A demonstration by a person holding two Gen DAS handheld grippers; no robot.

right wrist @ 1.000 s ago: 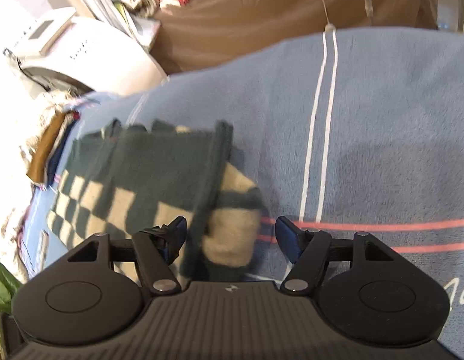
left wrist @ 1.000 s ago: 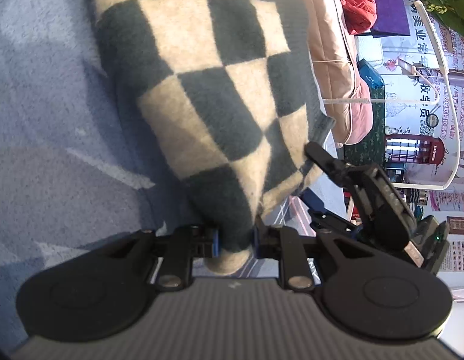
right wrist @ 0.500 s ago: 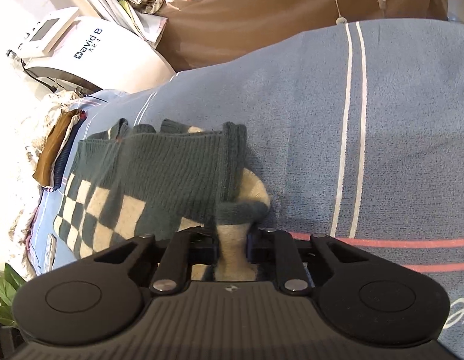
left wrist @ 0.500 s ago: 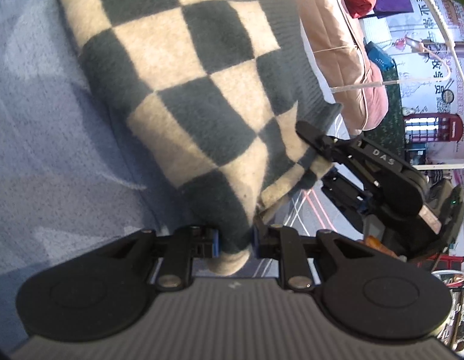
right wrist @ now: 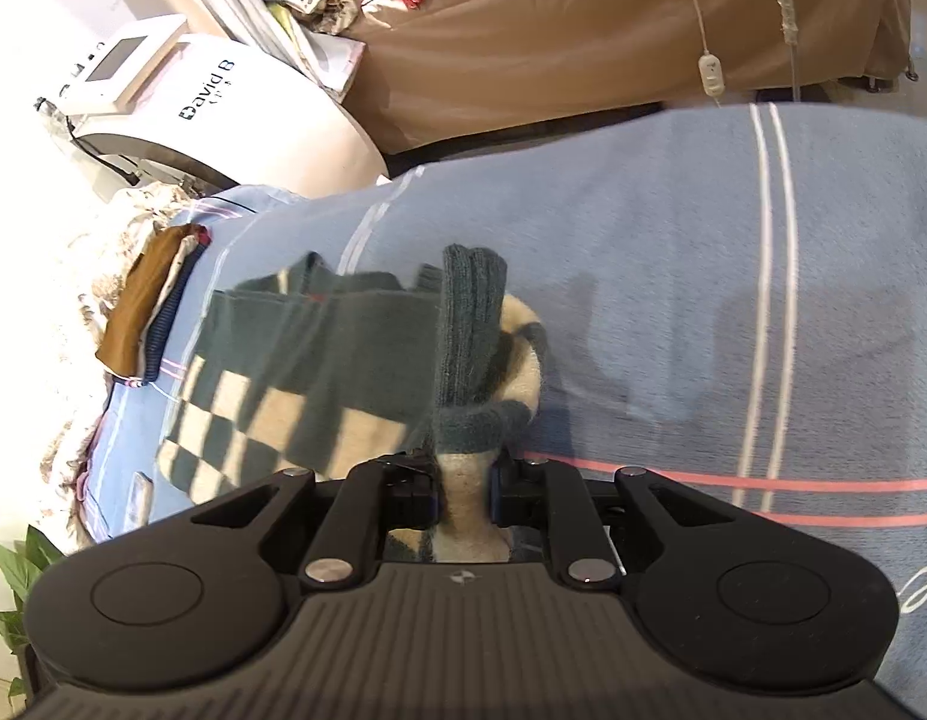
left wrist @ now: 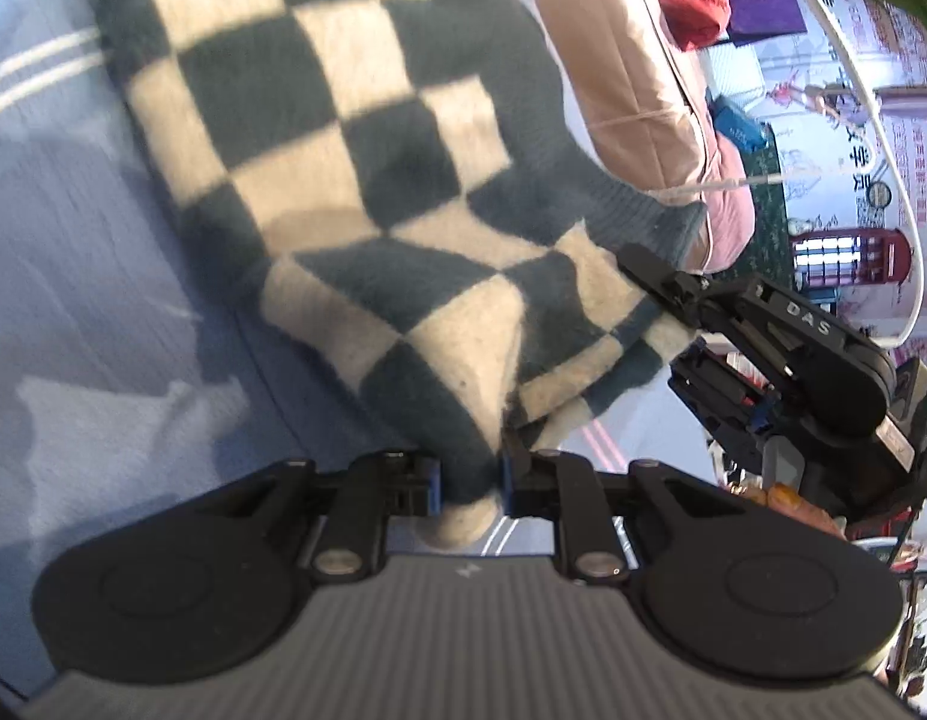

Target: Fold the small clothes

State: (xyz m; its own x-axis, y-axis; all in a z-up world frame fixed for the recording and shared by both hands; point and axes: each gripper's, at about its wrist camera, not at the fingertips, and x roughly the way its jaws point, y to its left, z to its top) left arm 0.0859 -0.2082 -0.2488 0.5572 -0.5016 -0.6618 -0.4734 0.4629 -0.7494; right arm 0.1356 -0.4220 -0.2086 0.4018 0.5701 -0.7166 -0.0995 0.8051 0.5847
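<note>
Folded pile [right wrist: 145, 306] lies beside gripped checkered sweater [right wrist: 319, 372]

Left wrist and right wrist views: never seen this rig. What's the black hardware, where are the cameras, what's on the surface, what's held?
There is no robot arm here. A person holds a pair of two-finger tongs in each hand, and a fisheye camera on each looks forward along its fingers. The black shapes at the bottom of each picture are that tool's own body.

In the left wrist view, the left tongs are closed on an edge of a dark green and cream checkered sweater. The other tool, the right tongs, shows at the right side, at the sweater's edge.

In the right wrist view, the right tongs are also closed on the sweater, near its ribbed band. The sweater lies on a blue striped blanket. A small stack of folded clothes sits at the blanket's left end.
</note>
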